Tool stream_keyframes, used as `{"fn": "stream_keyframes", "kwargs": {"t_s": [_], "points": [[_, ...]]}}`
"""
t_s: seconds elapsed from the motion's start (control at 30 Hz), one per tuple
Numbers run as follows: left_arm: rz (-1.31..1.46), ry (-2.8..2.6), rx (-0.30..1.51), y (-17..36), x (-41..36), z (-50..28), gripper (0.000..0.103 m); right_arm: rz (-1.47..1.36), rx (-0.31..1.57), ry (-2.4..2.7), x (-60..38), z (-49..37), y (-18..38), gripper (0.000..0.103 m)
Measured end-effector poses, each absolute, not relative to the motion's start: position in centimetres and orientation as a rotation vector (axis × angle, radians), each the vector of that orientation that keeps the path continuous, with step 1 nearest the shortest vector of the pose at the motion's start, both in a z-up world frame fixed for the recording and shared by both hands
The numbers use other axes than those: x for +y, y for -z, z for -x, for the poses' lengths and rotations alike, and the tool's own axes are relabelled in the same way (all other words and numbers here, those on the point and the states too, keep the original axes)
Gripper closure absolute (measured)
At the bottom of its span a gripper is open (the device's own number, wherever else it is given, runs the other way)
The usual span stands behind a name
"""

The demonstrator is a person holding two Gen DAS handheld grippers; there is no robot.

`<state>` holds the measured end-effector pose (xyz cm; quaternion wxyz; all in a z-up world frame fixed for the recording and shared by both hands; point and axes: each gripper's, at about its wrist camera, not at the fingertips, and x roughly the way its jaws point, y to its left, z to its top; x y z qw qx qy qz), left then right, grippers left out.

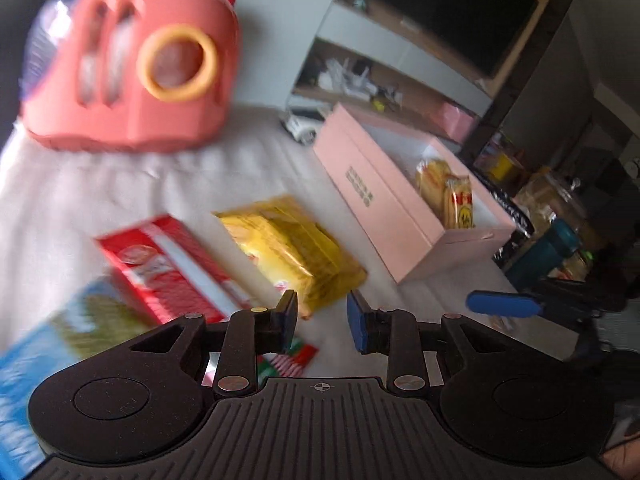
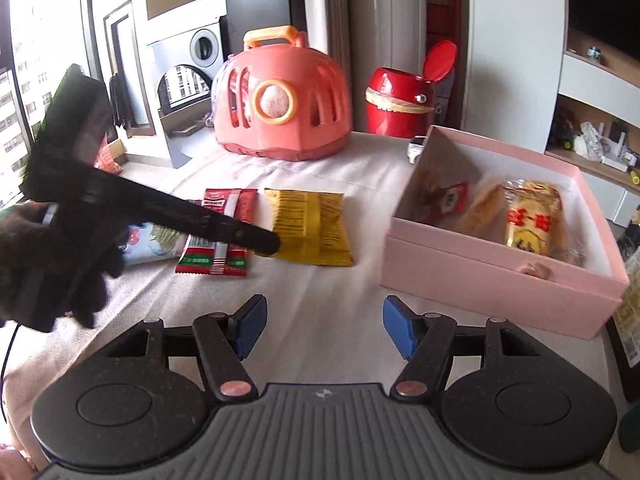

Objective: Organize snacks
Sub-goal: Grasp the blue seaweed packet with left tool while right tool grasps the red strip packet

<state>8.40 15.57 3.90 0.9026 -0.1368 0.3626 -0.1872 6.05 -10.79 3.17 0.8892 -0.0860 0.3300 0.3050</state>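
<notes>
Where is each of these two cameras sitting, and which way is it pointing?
Left wrist: on the left gripper, looking down across the table at the yellow snack pack and pink box; its open fingers show.
Right wrist: on the right gripper, facing the coral carrier; open fingers show, plus the left gripper reaching in.
Shared: yellow pack, red packet, box, carrier.

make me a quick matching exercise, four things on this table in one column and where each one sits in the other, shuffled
Things:
1. yellow packet
2. rice cracker pack
3. coral toy carrier
4. red bin

Places:
A. inside the pink box
B. back of the table, right of the carrier
C. flat on the cloth, left of the pink box
D. back of the table, orange handle on top

Pairs: 1-C, 2-A, 3-D, 4-B
</notes>
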Motion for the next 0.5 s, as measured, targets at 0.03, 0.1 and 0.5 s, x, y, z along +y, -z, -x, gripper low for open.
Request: {"fn": "stream_keyframes", "kwargs": {"t_s": [0.03,0.1,0.5], "points": [[0.281,0.351,0.729,-4.6,16.7,-8.1,0.071,0.184,0.686,-0.634,-10.4,-6.2,-3.0,0.038],[0.284,0.243,0.691,-5.3,19.1,-7.2,0.071,0.185,0.689,-0.642,-9.5,-6.4,-2.9,0.038],[0.368,0.003,0.658,-3.4,26.3,-2.1,0.071,0.040,0.807,-0.771,-2.1,-13.2,-4.3,0.038]]}}
